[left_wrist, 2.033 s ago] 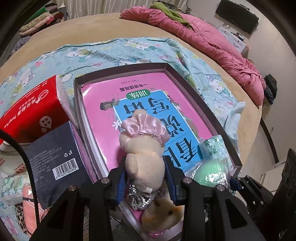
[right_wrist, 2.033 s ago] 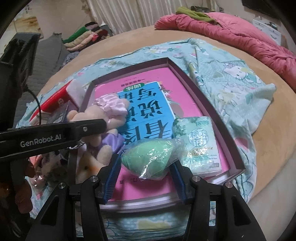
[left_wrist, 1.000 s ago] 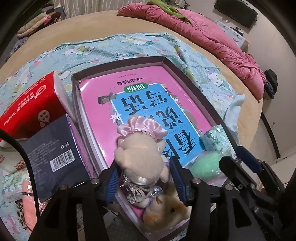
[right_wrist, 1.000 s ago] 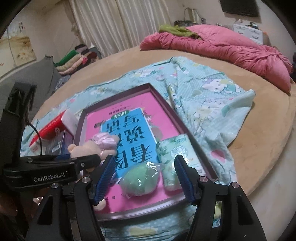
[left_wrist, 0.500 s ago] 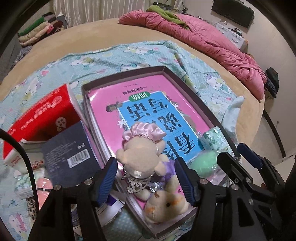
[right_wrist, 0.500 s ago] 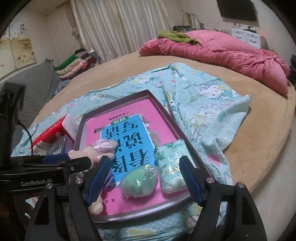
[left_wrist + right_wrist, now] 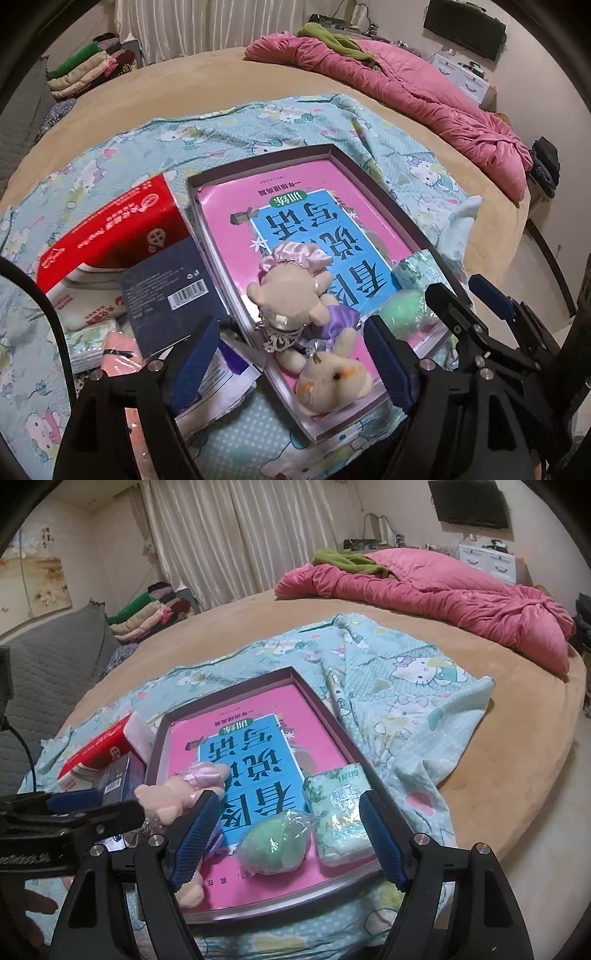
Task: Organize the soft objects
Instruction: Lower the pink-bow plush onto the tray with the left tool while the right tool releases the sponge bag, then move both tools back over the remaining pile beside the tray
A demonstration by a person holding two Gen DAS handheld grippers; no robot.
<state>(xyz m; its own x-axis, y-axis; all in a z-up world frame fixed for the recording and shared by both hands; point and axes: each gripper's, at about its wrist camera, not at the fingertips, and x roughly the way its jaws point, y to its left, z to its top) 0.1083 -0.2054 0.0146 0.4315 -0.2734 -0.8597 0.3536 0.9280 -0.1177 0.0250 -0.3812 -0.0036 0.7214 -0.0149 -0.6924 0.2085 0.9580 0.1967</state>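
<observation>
A dark-rimmed tray (image 7: 258, 164) (image 7: 229, 692) holding a pink and blue book lies on a patterned sheet. At its near end are a plush bear (image 7: 291, 291) (image 7: 184, 790) in a pink bonnet, a small plush bunny (image 7: 332, 376), a green soft ball (image 7: 402, 314) (image 7: 273, 849) in plastic wrap and a green tissue pack (image 7: 417, 269) (image 7: 340, 812). My left gripper (image 7: 291, 325) hovers above the bear. Its jaws are opening and its pads are clear of the bear. My right gripper (image 7: 288, 797) stands open above the ball, touching nothing.
Left of the tray lie a red tissue box (image 7: 110, 229), a dark navy box (image 7: 170, 291), a white and blue packet (image 7: 221, 376) and pink packs (image 7: 118, 354). A pink quilt (image 7: 406, 85) lies at the far side of the round bed. Folded clothes (image 7: 85, 70) are stacked beyond.
The left gripper let go of the bear, spread its jaws and rose. The right gripper released the green ball and drew back. Both toys now rest in the tray.
</observation>
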